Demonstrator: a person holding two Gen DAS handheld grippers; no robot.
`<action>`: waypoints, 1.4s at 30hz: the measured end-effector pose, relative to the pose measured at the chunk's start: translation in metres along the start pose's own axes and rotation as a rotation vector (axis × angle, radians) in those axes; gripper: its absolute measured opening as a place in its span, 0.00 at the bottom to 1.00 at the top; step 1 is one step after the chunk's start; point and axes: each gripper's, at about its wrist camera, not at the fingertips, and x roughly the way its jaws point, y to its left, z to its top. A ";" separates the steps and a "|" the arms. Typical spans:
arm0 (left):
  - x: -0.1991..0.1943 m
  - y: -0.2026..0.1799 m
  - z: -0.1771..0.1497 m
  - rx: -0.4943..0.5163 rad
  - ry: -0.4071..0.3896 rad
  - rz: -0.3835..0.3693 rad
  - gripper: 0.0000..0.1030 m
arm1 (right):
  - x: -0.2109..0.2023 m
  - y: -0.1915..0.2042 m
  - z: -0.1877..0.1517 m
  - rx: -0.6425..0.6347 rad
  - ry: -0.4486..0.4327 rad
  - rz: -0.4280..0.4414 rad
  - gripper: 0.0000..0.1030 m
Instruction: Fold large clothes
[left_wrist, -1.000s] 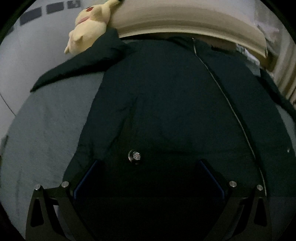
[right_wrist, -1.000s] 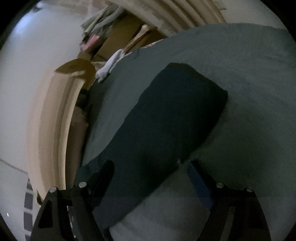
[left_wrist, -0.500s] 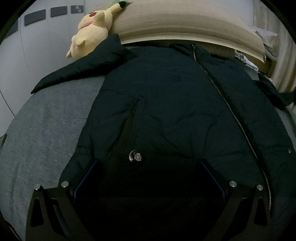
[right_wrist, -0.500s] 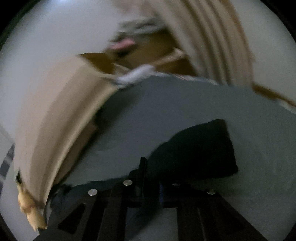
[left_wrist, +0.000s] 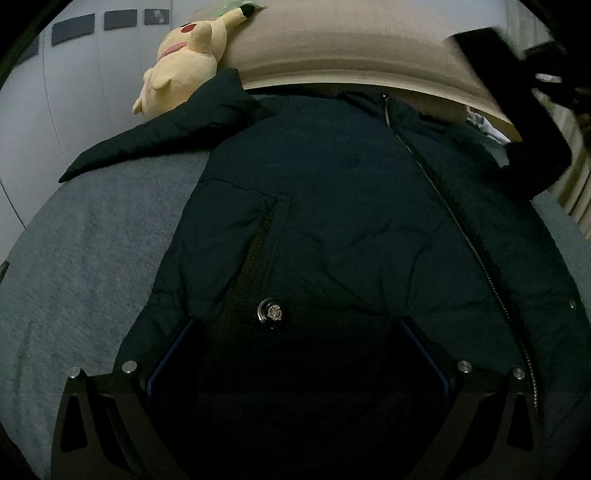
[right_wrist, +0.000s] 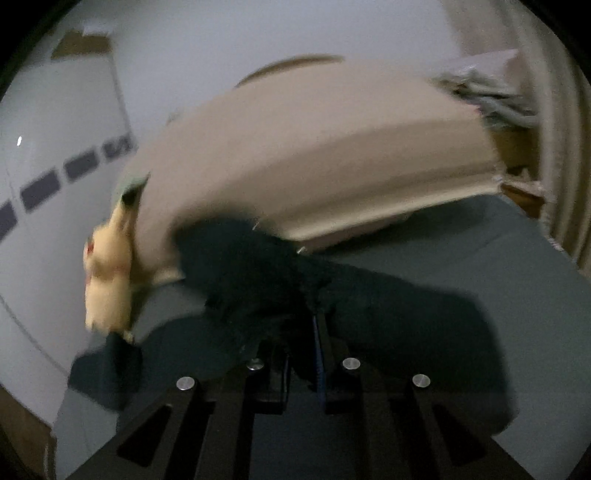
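Two black two-finger grippers work one dark navy padded jacket (left_wrist: 332, 206) spread zip-up across the grey bed (left_wrist: 74, 258), collar toward the beige headboard (left_wrist: 332, 48). Left gripper (left_wrist: 295, 354): jaws wide apart over the hem, gripping nothing. Right gripper (right_wrist: 303, 354): jaws closed on a jacket sleeve (right_wrist: 406, 332), raised off the bed. Yellow plush toy (left_wrist: 181, 70) at the head-end corner.

Jacket (left_wrist: 332, 206) on bed (left_wrist: 74, 266), plush toy (left_wrist: 181, 70) behind.
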 end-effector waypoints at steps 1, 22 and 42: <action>0.000 0.000 0.000 -0.001 0.000 -0.001 1.00 | 0.011 0.016 -0.012 -0.026 0.029 -0.002 0.11; -0.006 0.003 0.026 -0.012 0.140 -0.088 1.00 | 0.003 0.072 -0.086 -0.288 0.224 -0.010 1.00; 0.129 -0.060 0.192 -0.723 0.380 -0.744 1.00 | -0.115 -0.092 -0.199 0.279 0.020 0.175 1.00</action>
